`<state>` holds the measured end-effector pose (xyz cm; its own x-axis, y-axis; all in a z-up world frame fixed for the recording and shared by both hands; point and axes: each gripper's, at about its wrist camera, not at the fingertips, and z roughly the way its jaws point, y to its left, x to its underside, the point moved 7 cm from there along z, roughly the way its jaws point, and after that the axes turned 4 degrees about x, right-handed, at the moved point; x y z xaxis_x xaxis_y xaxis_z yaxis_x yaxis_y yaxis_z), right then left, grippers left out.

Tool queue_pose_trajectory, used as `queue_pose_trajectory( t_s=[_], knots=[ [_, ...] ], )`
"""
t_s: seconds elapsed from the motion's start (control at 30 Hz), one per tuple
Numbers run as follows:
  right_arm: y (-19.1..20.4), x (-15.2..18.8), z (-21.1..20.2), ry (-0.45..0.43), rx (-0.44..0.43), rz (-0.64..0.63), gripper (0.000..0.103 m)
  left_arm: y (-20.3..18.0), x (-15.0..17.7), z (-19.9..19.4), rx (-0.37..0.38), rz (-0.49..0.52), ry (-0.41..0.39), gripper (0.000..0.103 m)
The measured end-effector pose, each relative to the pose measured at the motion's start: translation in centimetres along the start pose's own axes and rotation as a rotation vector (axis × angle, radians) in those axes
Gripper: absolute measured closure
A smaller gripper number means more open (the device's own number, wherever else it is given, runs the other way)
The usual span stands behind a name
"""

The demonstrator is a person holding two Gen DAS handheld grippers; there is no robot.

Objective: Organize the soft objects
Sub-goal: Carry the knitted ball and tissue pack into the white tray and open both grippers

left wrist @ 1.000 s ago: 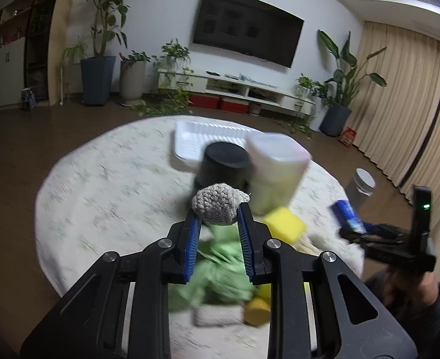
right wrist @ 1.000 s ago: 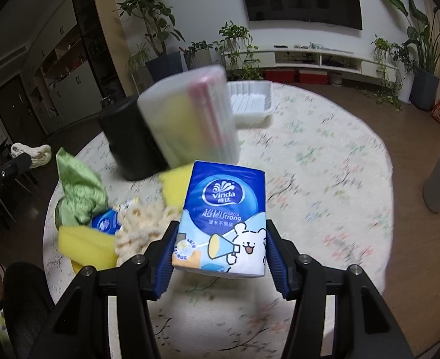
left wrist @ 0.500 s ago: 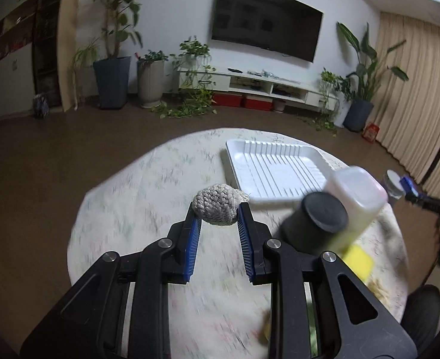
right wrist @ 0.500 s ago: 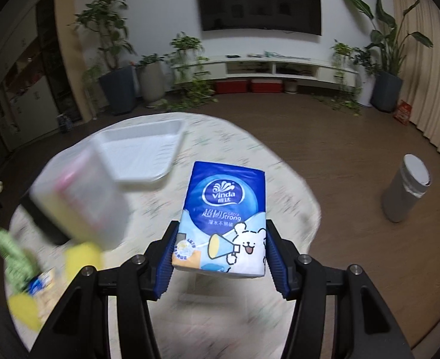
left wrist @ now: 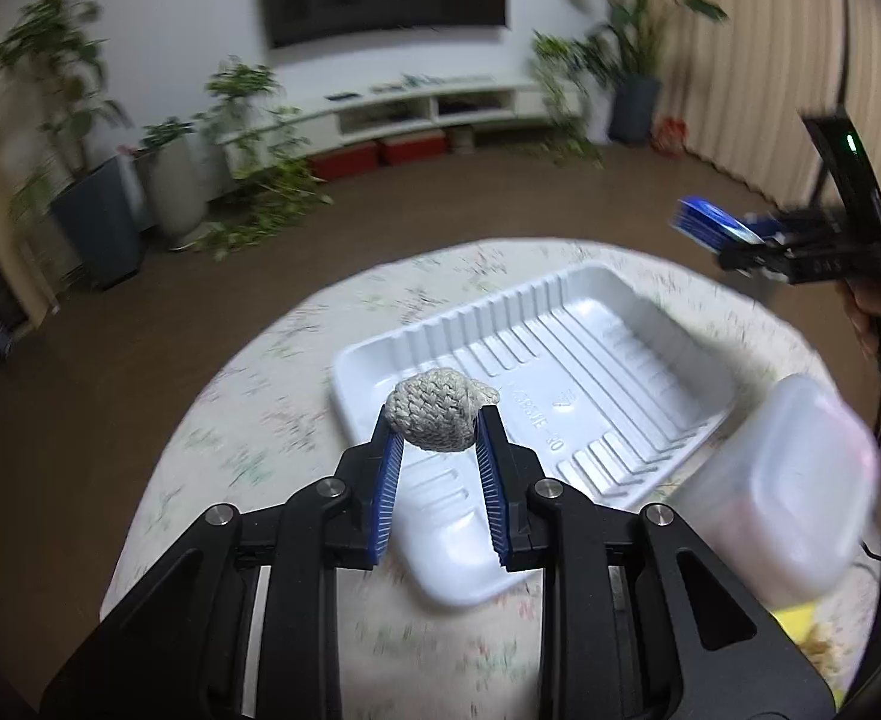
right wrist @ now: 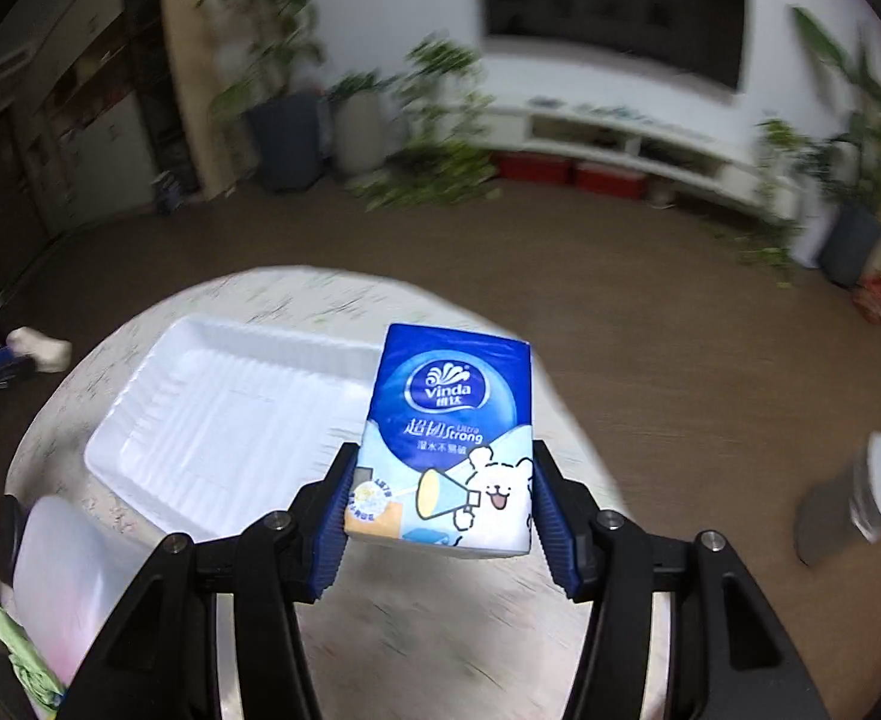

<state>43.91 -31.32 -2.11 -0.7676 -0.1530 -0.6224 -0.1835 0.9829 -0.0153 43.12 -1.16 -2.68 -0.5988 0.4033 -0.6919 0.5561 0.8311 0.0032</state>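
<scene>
A grey knitted rope ball, gripped in the left gripper jaws, and a blue Vinda tissue pack, clamped in the right gripper jaws, hang above an empty white ribbed tray on the floral tabletop, a translucent lidded container just beside it.

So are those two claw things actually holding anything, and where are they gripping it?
Yes. The left gripper pinches a grey knitted ball by its sides; the right gripper clamps a blue tissue pack by its lower side edges.
</scene>
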Motion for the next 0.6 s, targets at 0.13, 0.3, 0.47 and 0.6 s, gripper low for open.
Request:
queue_pose_trajectory(
  t_s=[0.13, 0.3, 0.47, 0.6],
  knots=[
    [3.8, -0.8, 3.5, 0.042, -0.048, -0.122, 0.046, -0.8, -0.2, 3.8, 0.008, 0.051, 0.068, 0.08],
    [7.6, -0.7, 7.0, 0.098, -0.096, -0.235, 0.046, -0.9, 0.3, 6.7, 0.026, 0.054, 0.128, 0.08],
    [8.7, 0.2, 9.5, 0.158, -0.1, -0.285, 0.046, -1.1, 1.8, 8.5, 0.021, 0.048, 0.181, 0.077],
    [8.7, 1.1, 10.6, 0.193, -0.077, -0.305, 0.046, -0.9, 2.2, 8.8, 0.007, 0.037, 0.189, 0.07]
  ],
)
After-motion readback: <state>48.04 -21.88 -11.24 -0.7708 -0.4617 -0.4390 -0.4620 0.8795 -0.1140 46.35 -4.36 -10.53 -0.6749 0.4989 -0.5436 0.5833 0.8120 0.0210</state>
